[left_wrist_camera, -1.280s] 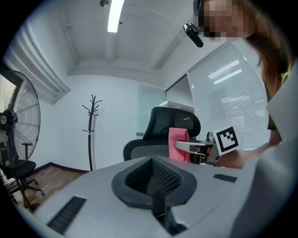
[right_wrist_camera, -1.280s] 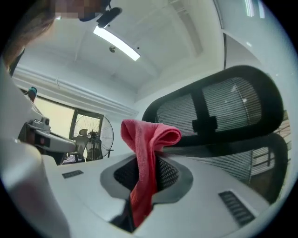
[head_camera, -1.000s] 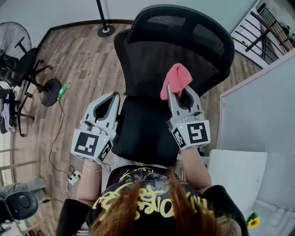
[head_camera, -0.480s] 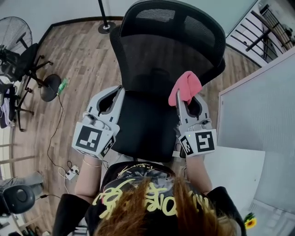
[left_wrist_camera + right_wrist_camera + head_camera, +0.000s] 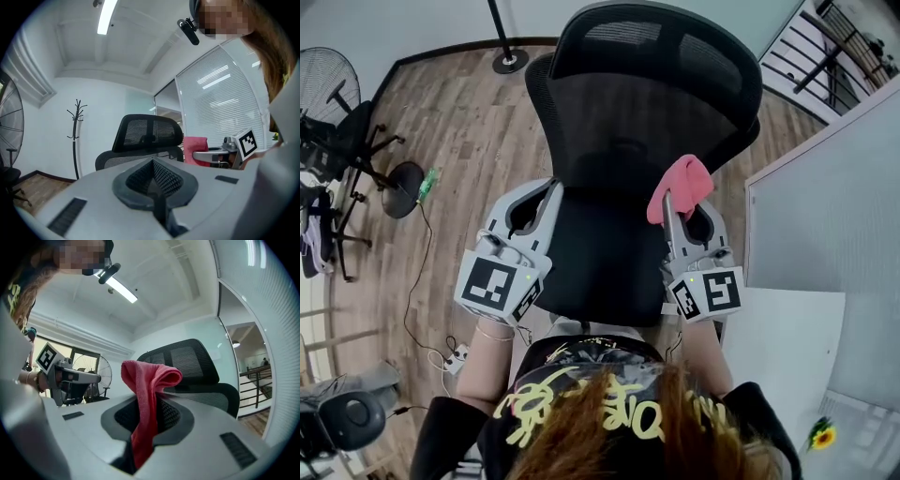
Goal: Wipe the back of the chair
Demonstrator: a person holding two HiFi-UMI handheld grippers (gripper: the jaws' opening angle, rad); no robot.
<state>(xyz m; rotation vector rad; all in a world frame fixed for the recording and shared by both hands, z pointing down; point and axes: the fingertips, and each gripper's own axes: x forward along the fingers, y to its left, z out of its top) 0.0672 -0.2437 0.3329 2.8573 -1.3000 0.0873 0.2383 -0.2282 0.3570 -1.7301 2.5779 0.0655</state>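
- Chair (image 5: 647, 112) stands just ahead in the head view, its black mesh back curved. The right gripper (image 5: 672, 202) pinches a pink cloth (image 5: 680, 180) near the back's right edge.
- Left gripper view: the left gripper (image 5: 153, 163) is closed on nothing.
- Right gripper view: the soft cloth droops folded. Best pressed flat and swept lightly across the mesh.

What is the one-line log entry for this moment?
left gripper: shut, empty | right gripper: shut on pink cloth | pink cloth: near chair back, contact unclear
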